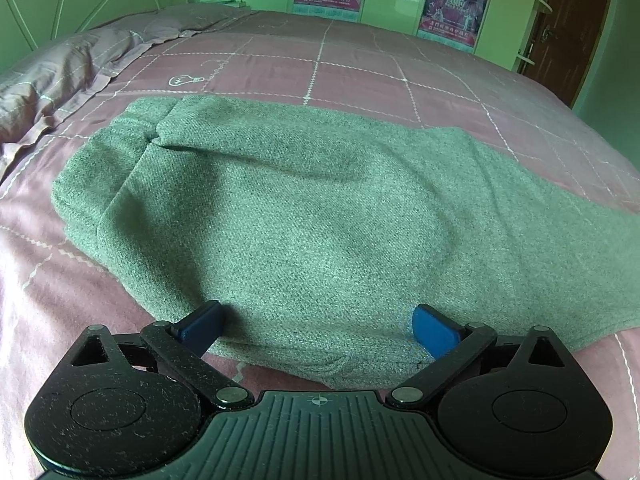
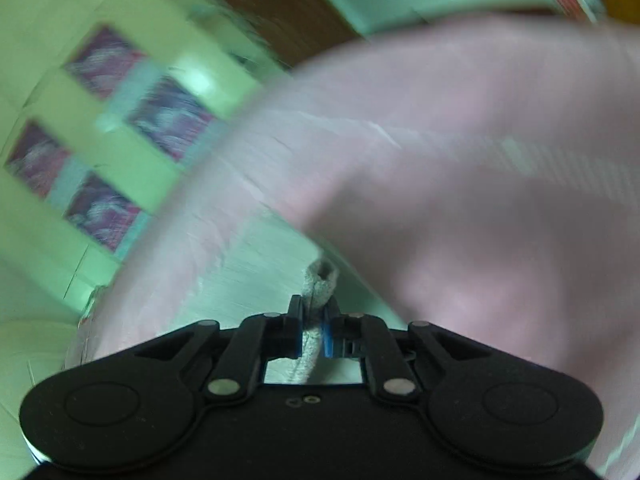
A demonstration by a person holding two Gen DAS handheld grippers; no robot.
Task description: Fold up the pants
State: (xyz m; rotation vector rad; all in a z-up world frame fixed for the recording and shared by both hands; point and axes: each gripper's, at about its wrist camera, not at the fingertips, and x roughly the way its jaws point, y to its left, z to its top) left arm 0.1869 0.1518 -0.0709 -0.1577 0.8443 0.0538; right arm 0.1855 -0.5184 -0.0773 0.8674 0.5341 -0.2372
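Note:
The grey-green woollen pants (image 1: 288,216) lie spread on the pink checked bed (image 1: 360,68), with a leg running off to the right. My left gripper (image 1: 320,320) is open, its blue pads wide apart over the near hem of the pants, holding nothing. In the right wrist view my right gripper (image 2: 314,320) is shut on a bunched edge of the pants fabric (image 2: 320,280), which sticks up between the pads. That view is heavily motion-blurred; the pale fabric (image 2: 256,276) stretches away to the left over the bed (image 2: 480,160).
A crumpled pink quilt and pillow (image 1: 60,76) lie at the bed's far left. Pale wardrobe doors with calendar posters (image 1: 452,4) stand behind the bed, and a brown door (image 1: 568,20) is at the far right.

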